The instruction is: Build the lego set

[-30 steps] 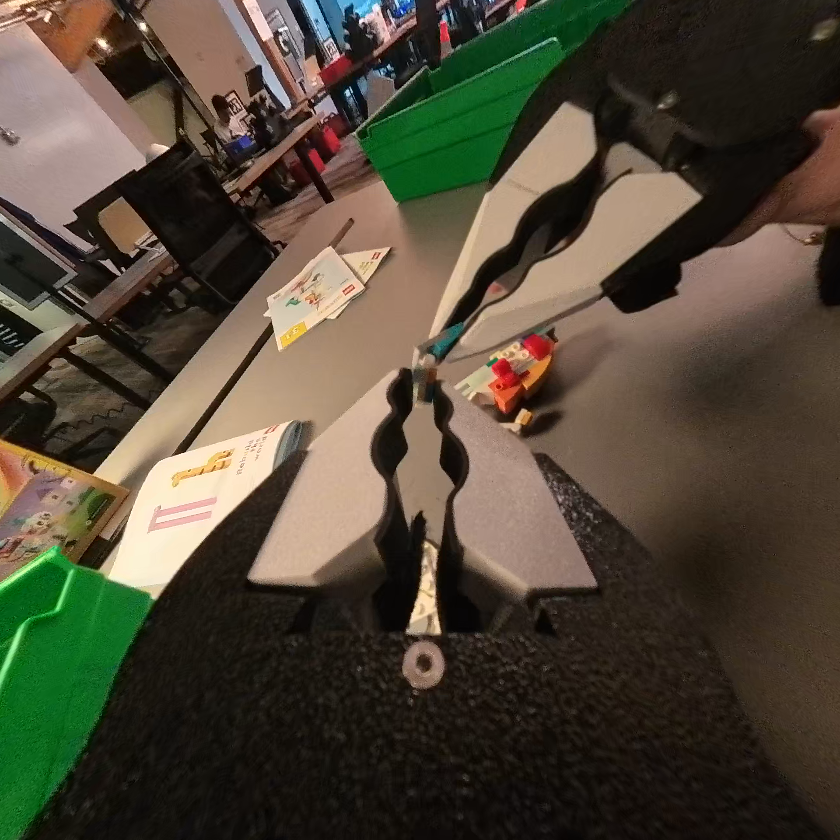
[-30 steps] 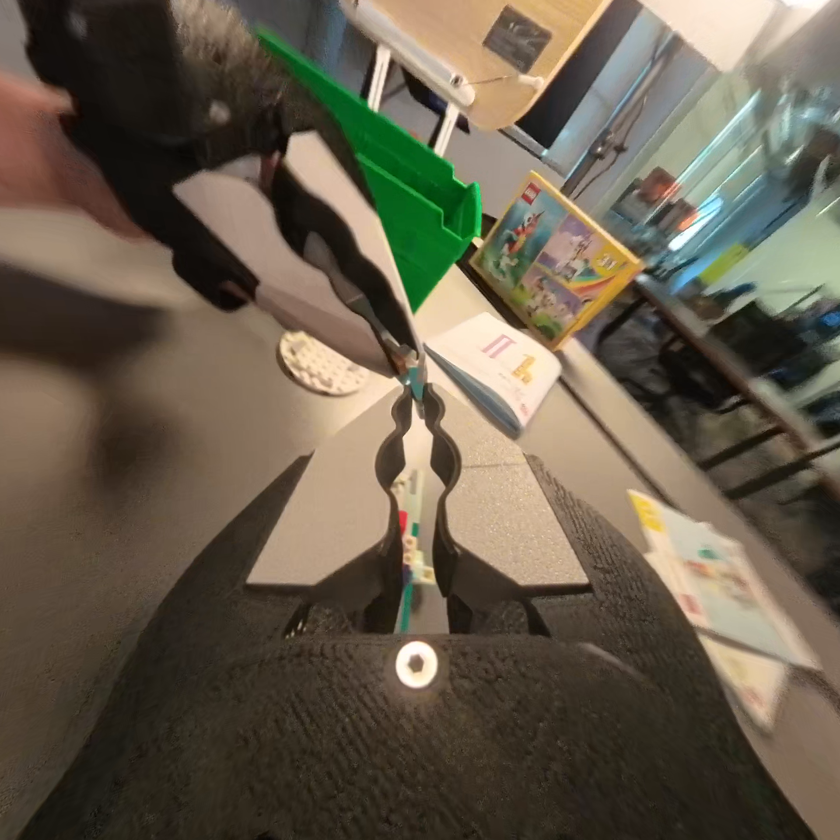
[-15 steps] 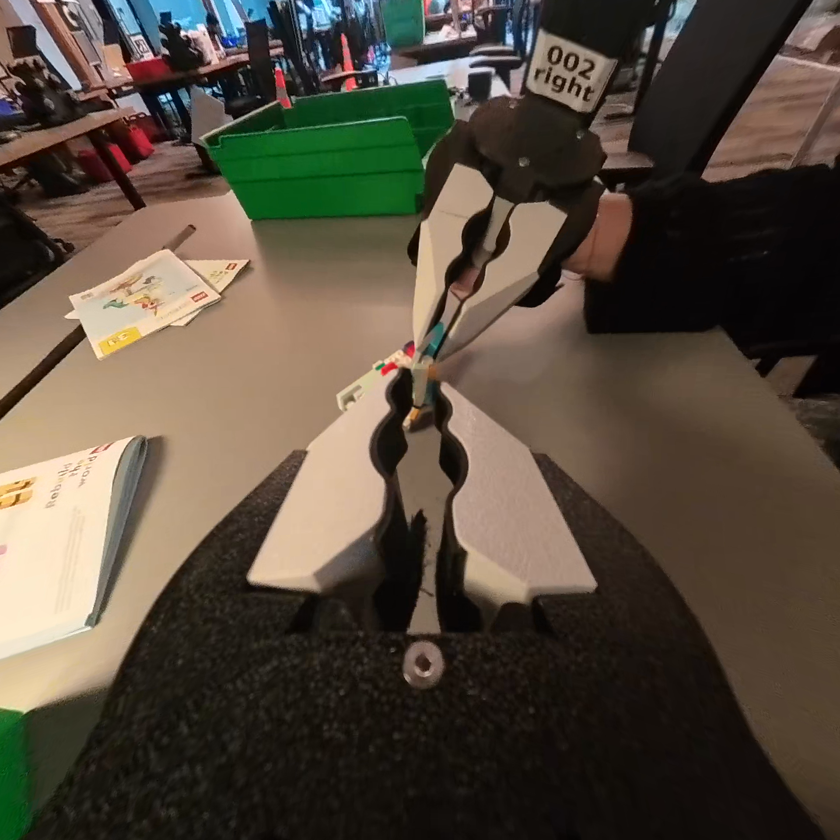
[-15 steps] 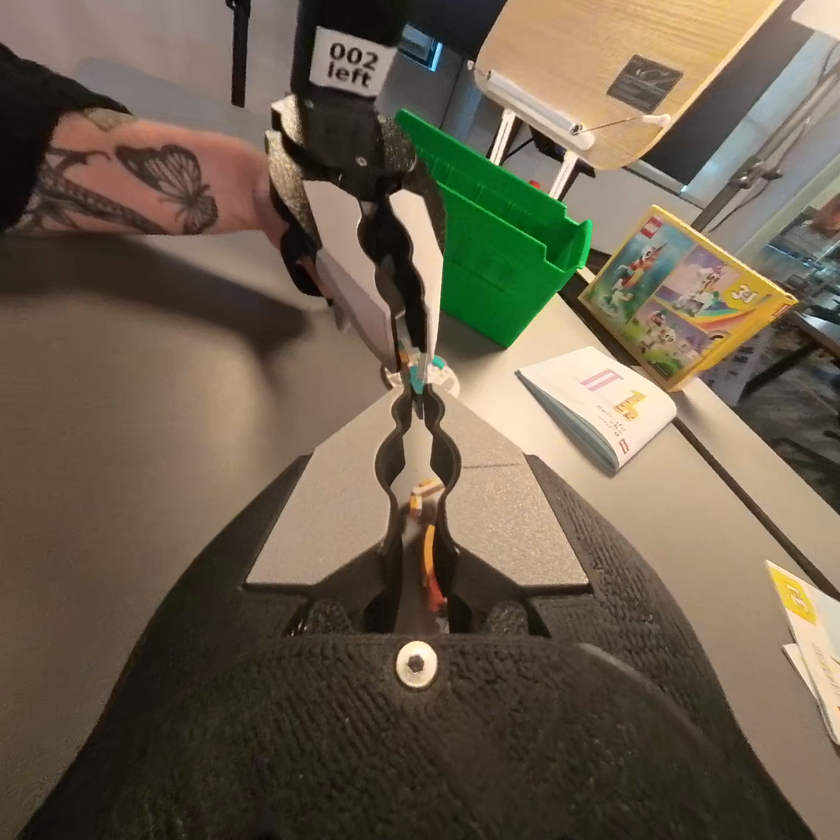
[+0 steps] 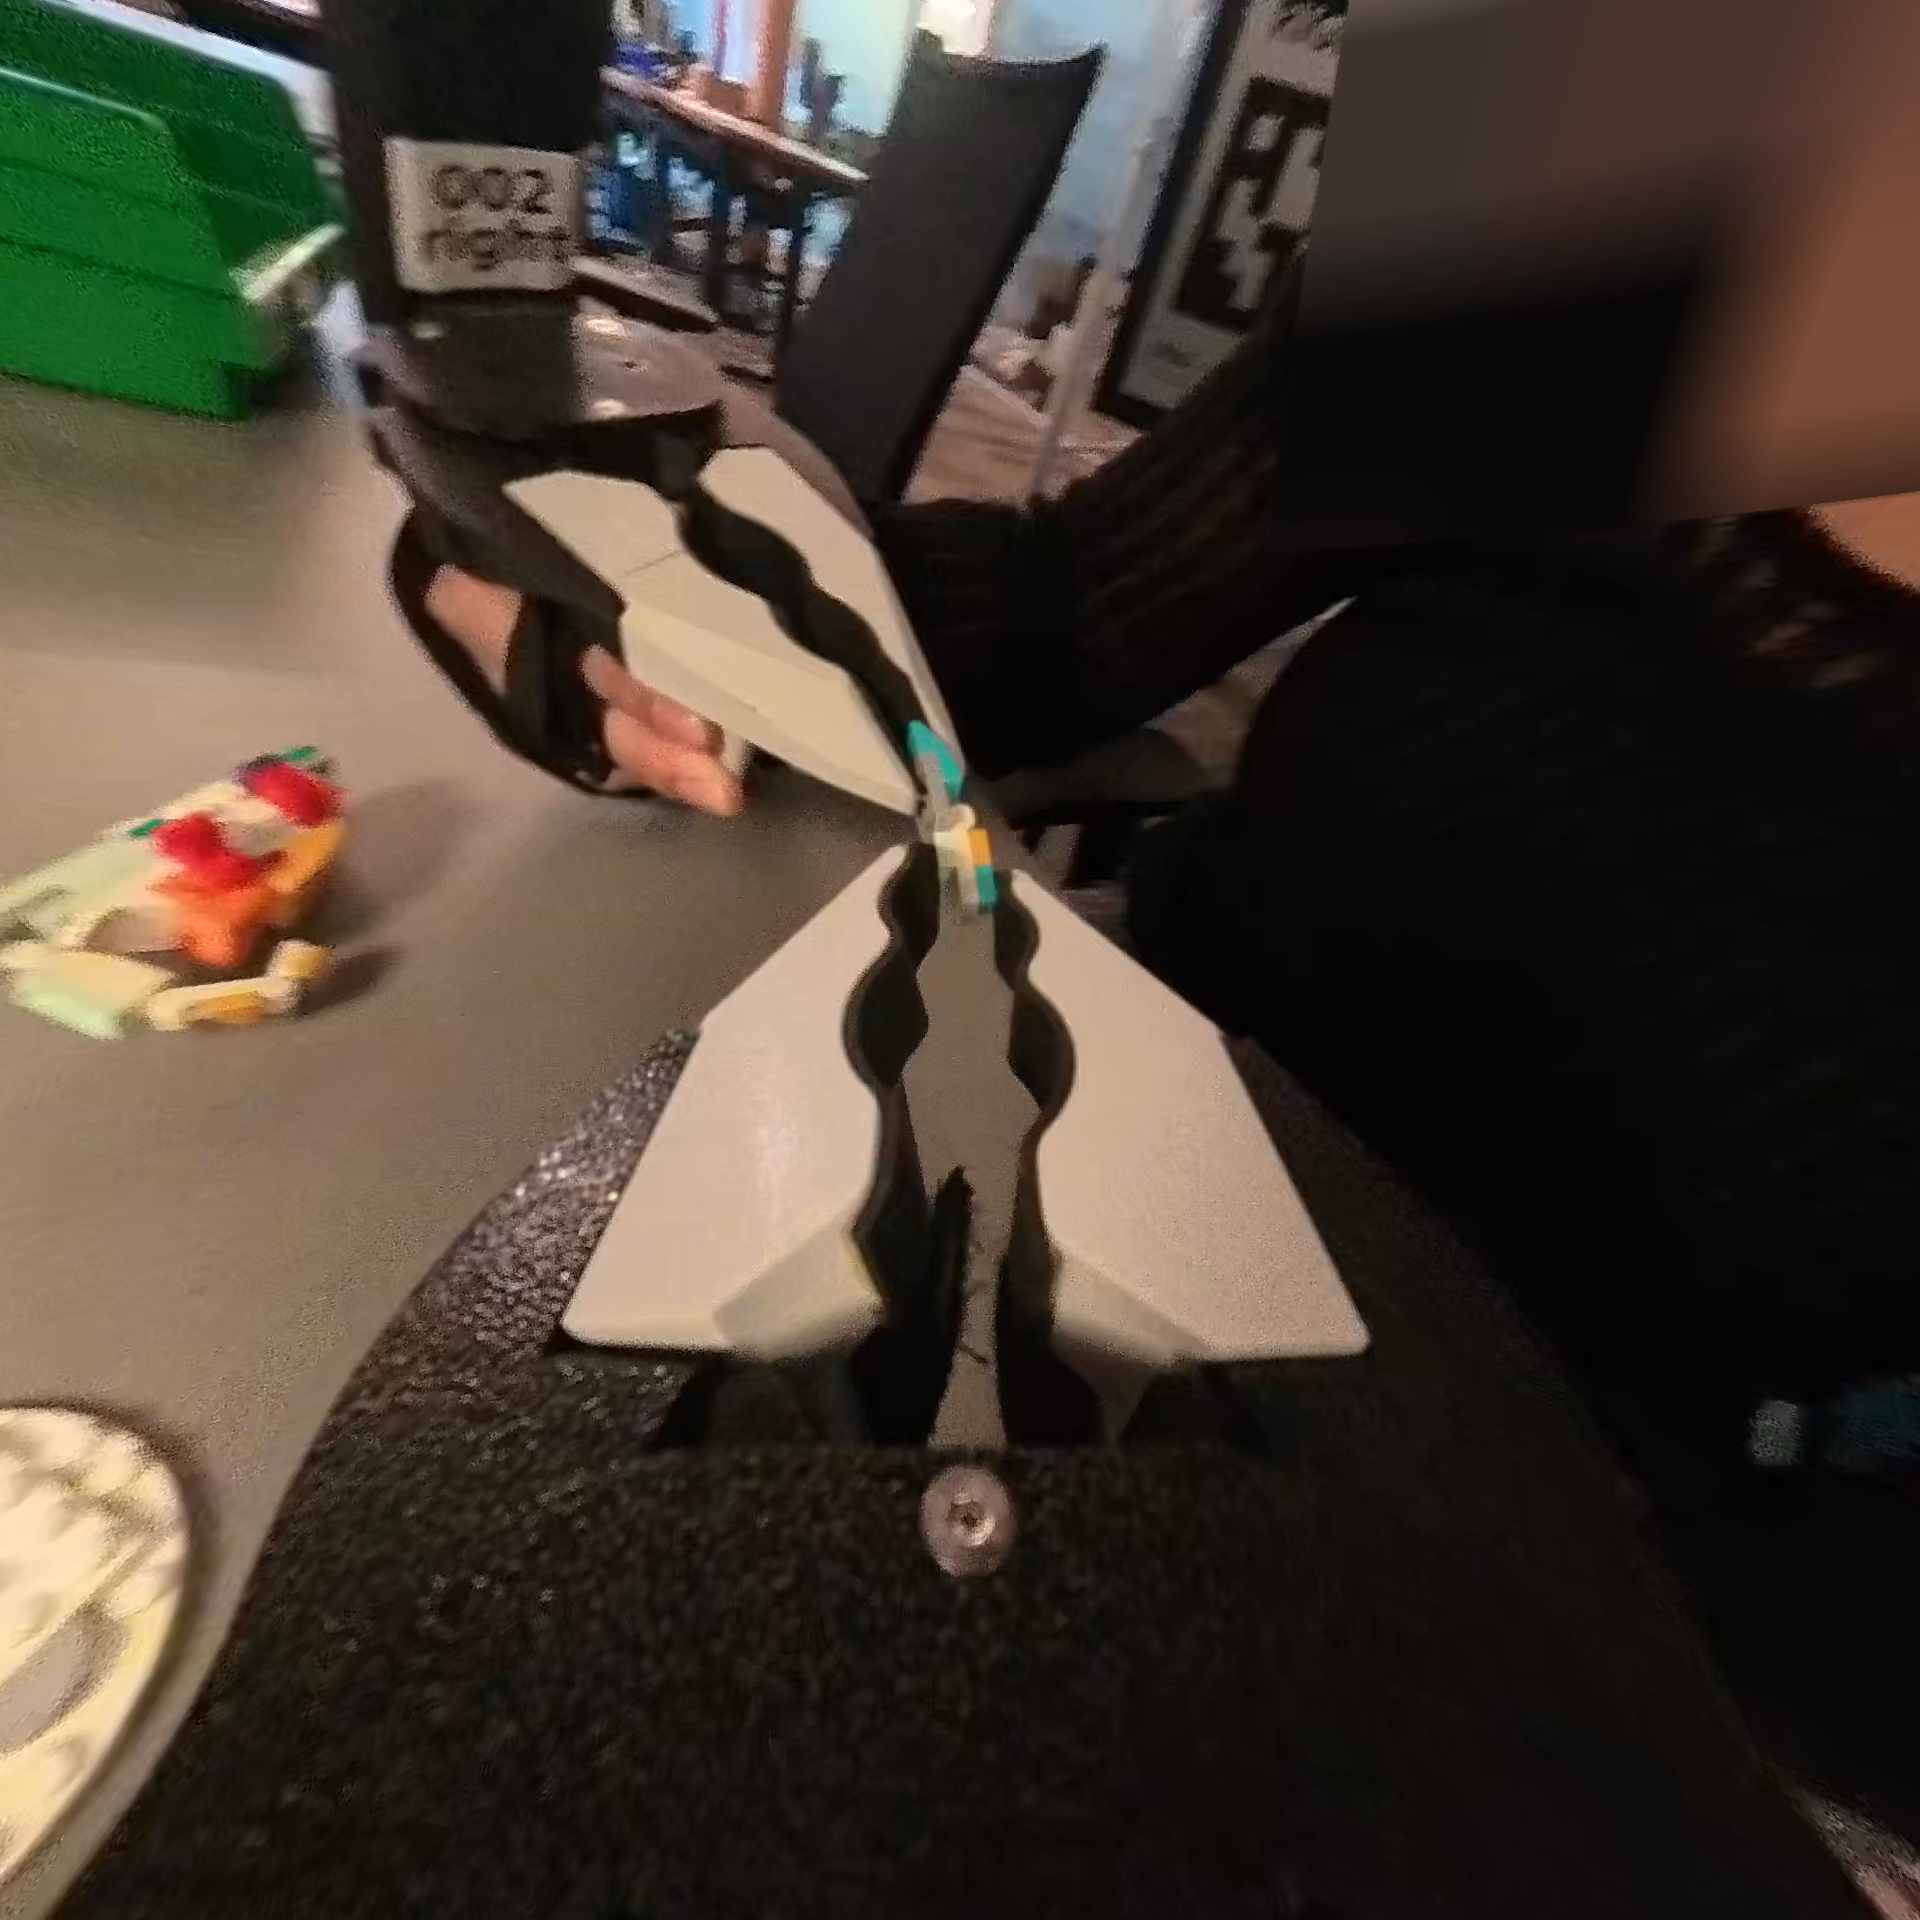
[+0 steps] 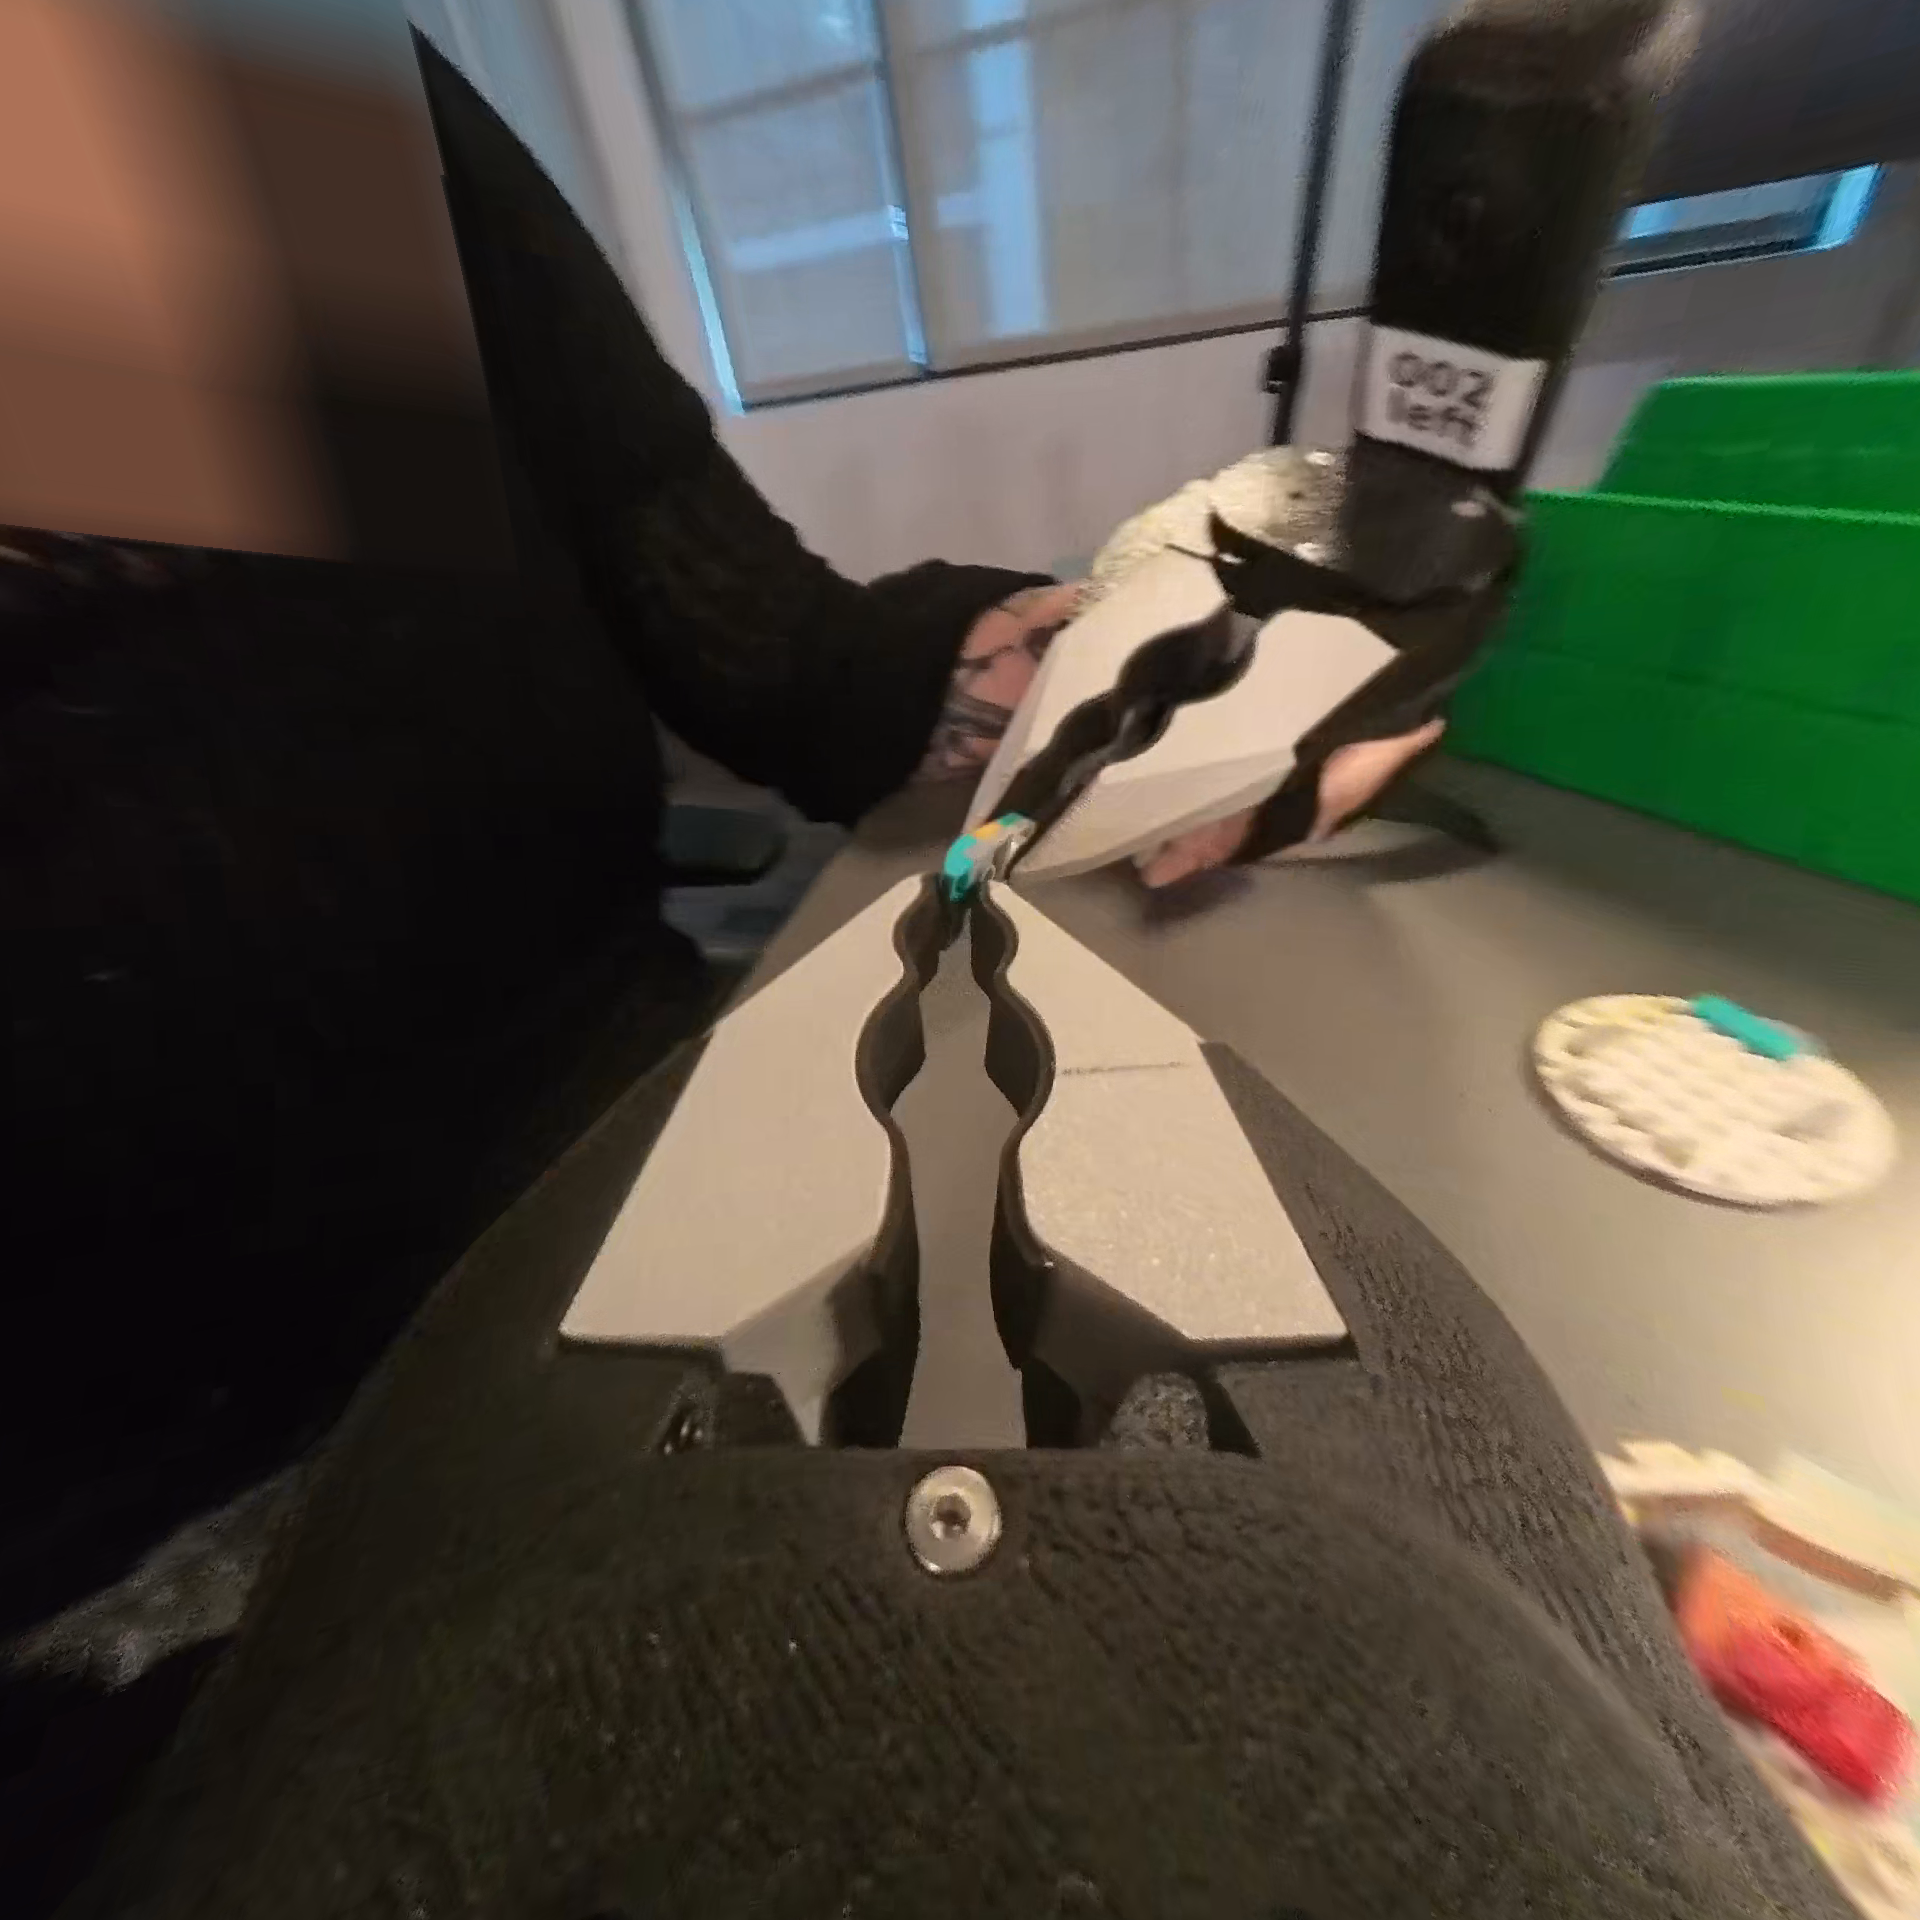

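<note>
Currently | left gripper (image 5: 961, 868): clamped on white-orange-teal brick stack (image 5: 971, 854) | right gripper (image 6: 961, 902): clamped on teal brick (image 6: 961, 868) | keep your tips aligned, press squarely, both grips firm.

Grey table (image 6: 1455, 1039), round studded plate (image 6: 1714, 1101), colourful brick model (image 5: 197, 894), green bins (image 6: 1714, 623)

Left gripper (image 5: 961, 868) and right gripper (image 6: 961, 899) tip to tip above counter (image 5: 260, 1195) edge, small brick piece (image 5: 968, 847) between. Brick model (image 5: 197, 894) left of them; round plate (image 6: 1714, 1101) nearer; bins (image 6: 1714, 623) behind.
</note>
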